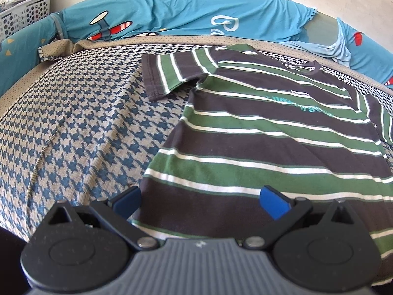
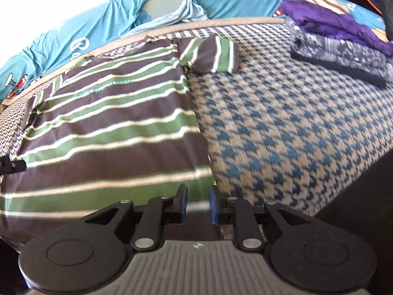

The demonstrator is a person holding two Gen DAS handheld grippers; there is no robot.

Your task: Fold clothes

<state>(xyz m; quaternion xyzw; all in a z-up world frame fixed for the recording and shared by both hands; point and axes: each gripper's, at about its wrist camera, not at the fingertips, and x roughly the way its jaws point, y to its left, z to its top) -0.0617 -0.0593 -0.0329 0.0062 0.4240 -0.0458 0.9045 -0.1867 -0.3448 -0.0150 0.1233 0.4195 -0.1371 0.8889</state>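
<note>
striped t-shirt (image 1: 270, 132) laid flat on bed (image 1: 73, 127), collar at far end | teal chest print unreadable | left claw (image 1: 201, 204) held wide apart | right claw (image 2: 197, 205) slightly parted over hem

A home bedroom: a bed under a houndstooth cover (image 1: 73, 127), teal airplane-print bedding (image 1: 196, 12) along the wall, a white laundry basket (image 1: 22, 12), and folded clothes (image 2: 343, 41) stacked on it.
</note>
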